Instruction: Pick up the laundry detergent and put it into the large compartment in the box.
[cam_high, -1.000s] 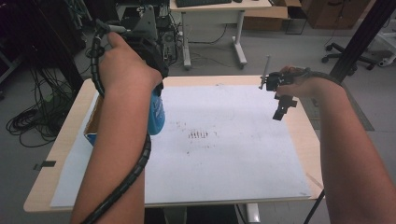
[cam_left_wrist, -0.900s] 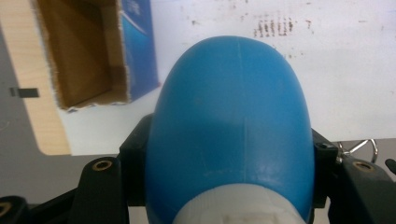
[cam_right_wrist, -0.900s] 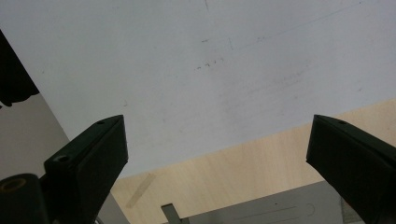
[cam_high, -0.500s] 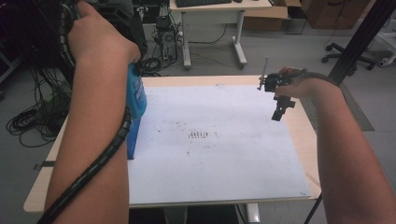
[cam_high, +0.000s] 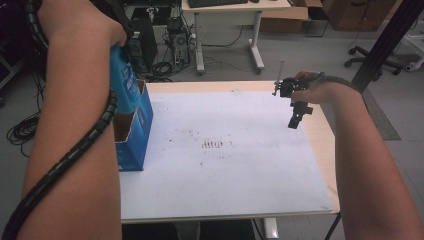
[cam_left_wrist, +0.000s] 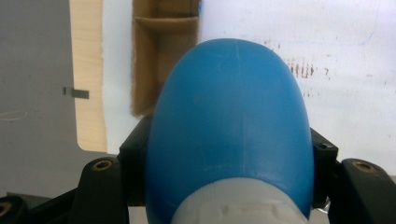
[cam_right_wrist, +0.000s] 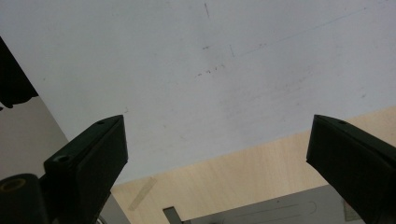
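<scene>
Left gripper (cam_left_wrist: 229, 186): clamped on the blue bottle (cam_left_wrist: 229, 121), one black jaw on each flank, just above its grey cap.
Bottle: held high over the table's left edge; in the high view it hangs directly above the open blue box (cam_high: 131, 131).
Axis: bottle's length runs up and down, base toward the box's open top, which lies straight beyond it in the left gripper view.
Right gripper (cam_high: 296, 116): jaws wide apart, empty, raised over the white sheet (cam_high: 225, 190) near the table (cam_high: 327, 150) edge, well apart from the box.
Nearer hand: the left, by far.
</scene>
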